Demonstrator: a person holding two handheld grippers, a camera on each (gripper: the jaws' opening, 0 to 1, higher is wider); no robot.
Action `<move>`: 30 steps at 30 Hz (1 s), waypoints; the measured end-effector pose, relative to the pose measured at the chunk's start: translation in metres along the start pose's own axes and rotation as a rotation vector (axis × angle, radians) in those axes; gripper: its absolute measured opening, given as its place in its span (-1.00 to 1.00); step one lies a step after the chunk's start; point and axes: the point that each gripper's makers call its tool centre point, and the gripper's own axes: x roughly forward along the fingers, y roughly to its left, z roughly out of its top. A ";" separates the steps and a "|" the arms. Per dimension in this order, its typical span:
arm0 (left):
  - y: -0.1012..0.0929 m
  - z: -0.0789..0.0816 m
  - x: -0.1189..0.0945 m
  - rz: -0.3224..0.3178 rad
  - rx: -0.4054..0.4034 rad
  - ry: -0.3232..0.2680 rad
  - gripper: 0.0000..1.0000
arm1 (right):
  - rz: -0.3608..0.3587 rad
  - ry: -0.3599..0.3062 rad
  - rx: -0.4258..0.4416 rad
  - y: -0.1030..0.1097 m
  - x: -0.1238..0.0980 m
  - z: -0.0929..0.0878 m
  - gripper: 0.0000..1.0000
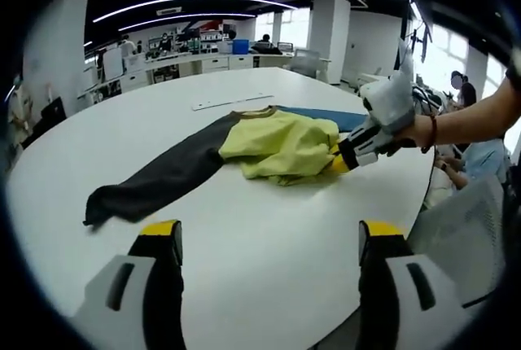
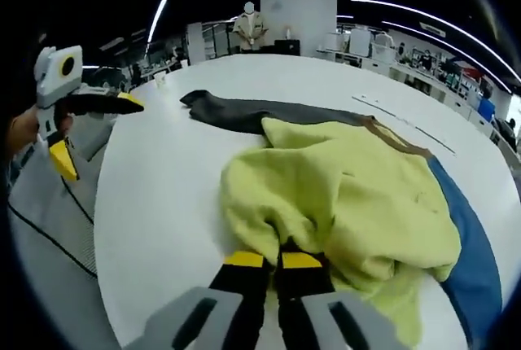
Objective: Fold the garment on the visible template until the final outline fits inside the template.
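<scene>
The garment (image 1: 277,145) lies bunched on the white table (image 1: 244,236), its yellow-green body heaped over a blue mat (image 2: 468,244), its dark sleeve (image 1: 155,179) stretched out to the left; the right gripper (image 2: 273,260) is clamped on the near yellow edge; the left gripper (image 1: 269,232) hovers spread wide, holding nothing, above bare table.

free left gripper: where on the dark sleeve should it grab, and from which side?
Probably the cuff end of the dark sleeve, approached from the table edge nearest the left gripper. The sleeve lies flat and stretched away from the bunched yellow body, so its cuff is the free end closest to the open jaws. The right gripper already pinches the yellow fabric.
</scene>
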 end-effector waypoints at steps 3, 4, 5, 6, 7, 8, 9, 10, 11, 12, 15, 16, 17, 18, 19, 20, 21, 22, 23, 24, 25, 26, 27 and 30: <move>0.000 0.002 -0.001 0.000 0.007 -0.006 0.69 | 0.043 -0.031 0.018 0.012 -0.014 0.011 -1.00; 0.000 0.003 -0.001 0.000 0.008 -0.007 0.69 | 0.054 -0.043 0.010 0.015 -0.018 0.015 -1.00; 0.000 0.003 -0.001 0.000 0.009 -0.008 0.68 | 0.062 -0.051 0.002 0.018 -0.023 0.020 -1.00; 0.000 0.003 -0.001 0.001 0.011 -0.008 0.67 | 0.069 -0.068 -0.020 0.021 -0.030 0.028 -1.00; 0.000 0.004 -0.001 0.001 0.015 -0.009 0.64 | 0.074 -0.086 -0.047 0.023 -0.035 0.037 -1.00; 0.000 0.004 0.000 -0.002 0.022 -0.009 0.59 | 0.074 -0.100 -0.058 0.023 -0.039 0.044 -1.00; -0.001 0.005 0.000 -0.002 0.026 -0.009 0.56 | 0.071 -0.112 -0.061 0.023 -0.043 0.052 -1.00; -0.001 0.005 0.001 -0.004 0.030 -0.005 0.53 | 0.068 -0.118 -0.061 0.022 -0.046 0.057 -1.00; -0.002 0.005 0.002 -0.005 0.032 -0.002 0.50 | 0.063 -0.123 -0.059 0.020 -0.048 0.063 -1.00; -0.003 0.006 0.002 -0.007 0.037 -0.002 0.48 | 0.058 -0.131 -0.059 0.018 -0.049 0.071 -1.00; -0.006 0.008 0.004 -0.014 0.040 -0.009 0.39 | 0.046 -0.152 -0.060 0.010 -0.048 0.087 -1.00; -0.006 0.009 0.004 -0.016 0.039 -0.010 0.37 | 0.033 -0.150 -0.051 0.005 -0.046 0.092 -1.00; -0.007 0.010 0.005 -0.016 0.040 -0.011 0.36 | 0.029 -0.147 -0.047 0.003 -0.045 0.094 -1.00; -0.007 0.010 0.006 -0.014 0.043 -0.011 0.34 | 0.018 -0.141 -0.044 -0.003 -0.042 0.099 -1.00; -0.007 0.011 0.006 -0.010 0.049 -0.011 0.32 | 0.015 -0.139 -0.043 -0.005 -0.041 0.100 -1.00; -0.007 0.011 0.007 -0.009 0.051 -0.011 0.28 | 0.003 -0.138 -0.040 -0.010 -0.037 0.103 -1.00; -0.007 0.012 0.008 -0.010 0.050 -0.013 0.25 | -0.002 -0.133 -0.035 -0.013 -0.035 0.104 -1.00; -0.007 0.013 0.008 -0.010 0.048 -0.013 0.23 | -0.004 -0.122 -0.017 -0.017 -0.031 0.104 -1.00; -0.007 0.013 0.009 -0.008 0.037 -0.016 0.20 | -0.008 -0.123 -0.003 -0.020 -0.028 0.104 -1.00; -0.007 0.014 0.010 -0.005 0.029 -0.016 0.18 | -0.008 -0.117 0.014 -0.022 -0.024 0.104 -1.00; -0.007 0.014 0.011 -0.006 0.024 -0.018 0.15 | -0.011 -0.109 0.041 -0.026 -0.020 0.102 -1.00; -0.007 0.015 0.012 -0.006 0.019 -0.021 0.12 | -0.023 -0.104 0.056 -0.031 -0.013 0.100 -1.00; -0.007 0.015 0.013 -0.006 0.014 -0.024 0.10 | -0.029 -0.090 0.059 -0.034 -0.010 0.097 -1.00; -0.008 0.017 0.017 -0.008 0.002 -0.027 0.04 | -0.055 -0.063 0.084 -0.045 0.002 0.090 -1.00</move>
